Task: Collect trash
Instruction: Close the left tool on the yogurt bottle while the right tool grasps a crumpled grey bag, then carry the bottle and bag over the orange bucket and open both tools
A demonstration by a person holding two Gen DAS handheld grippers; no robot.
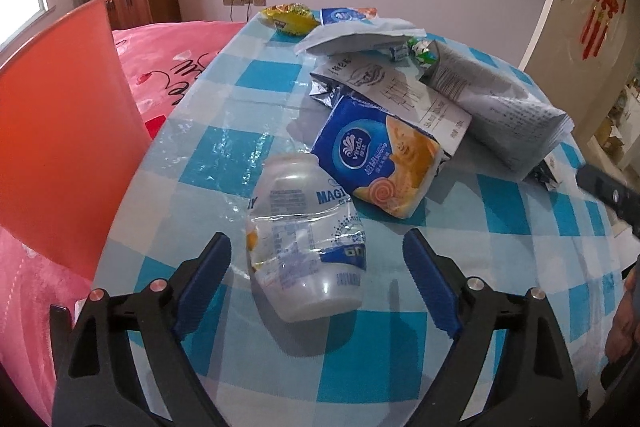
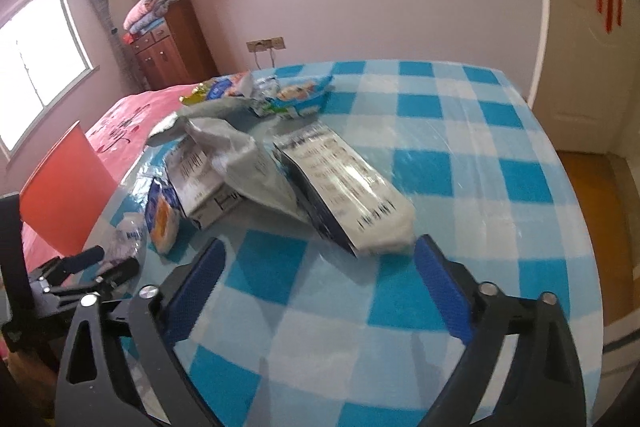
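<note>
left gripper (image 1: 316,251) spread, astride crushed bottle (image 1: 306,243), pads clear | right gripper (image 2: 320,259) spread, packet (image 2: 344,183) just ahead, untouched | table (image 2: 460,147) bare rightward | bin (image 1: 60,131) beside left edge

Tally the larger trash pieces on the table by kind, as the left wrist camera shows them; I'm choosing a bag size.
Crushed clear plastic bottle: 1
Blue Vinda tissue packs: 2
Grey mailer bags: 2
Printed paper sheet: 1
Yellow snack wrapper: 1
Silver foil wrapper: 1
Total: 8, small scraps left out.
</note>
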